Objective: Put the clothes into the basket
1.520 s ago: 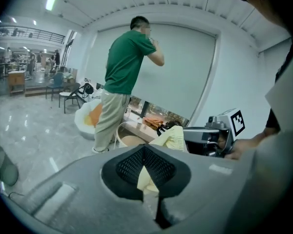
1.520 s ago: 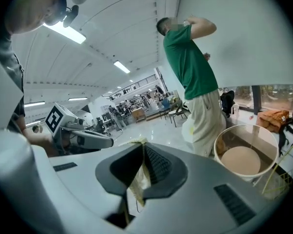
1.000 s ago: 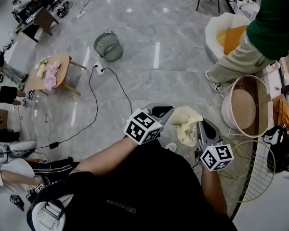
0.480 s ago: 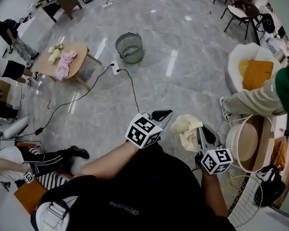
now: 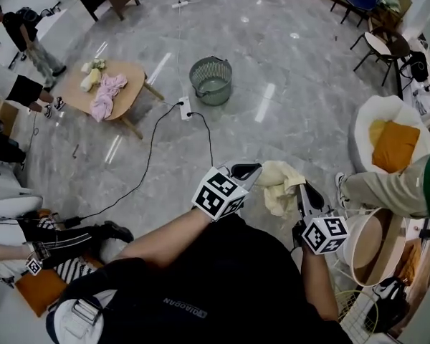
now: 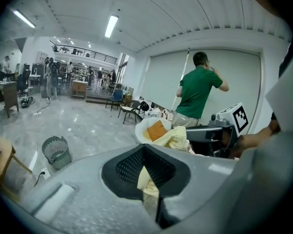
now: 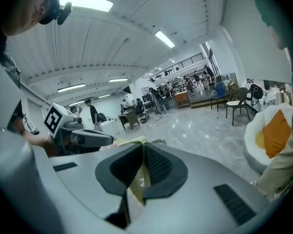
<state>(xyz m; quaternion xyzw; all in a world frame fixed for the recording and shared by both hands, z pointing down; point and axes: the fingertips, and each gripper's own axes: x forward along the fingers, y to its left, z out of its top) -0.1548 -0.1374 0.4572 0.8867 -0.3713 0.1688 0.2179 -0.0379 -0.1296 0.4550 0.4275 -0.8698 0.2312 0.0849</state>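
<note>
**Two-gripper carry: one yellow garment held off the floor**

The left gripper [image 5: 246, 170] jaws are clenched on one edge of the pale yellow garment [image 5: 278, 186]. The right gripper [image 5: 308, 191] jaws are clenched on the opposite edge, so the cloth hangs bunched between them, probably so that it does not drag. Count: two grippers, one garment held. Far left, one low wooden counter [image 5: 132, 74] carries one pink garment [image 5: 107, 95] and one pale item [image 5: 93, 74] of unclear kind. One grey mesh basket [image 5: 211, 81] stands on the floor farther off, well apart from the load. One round beige tub [image 5: 369, 246] sits near right.
</note>
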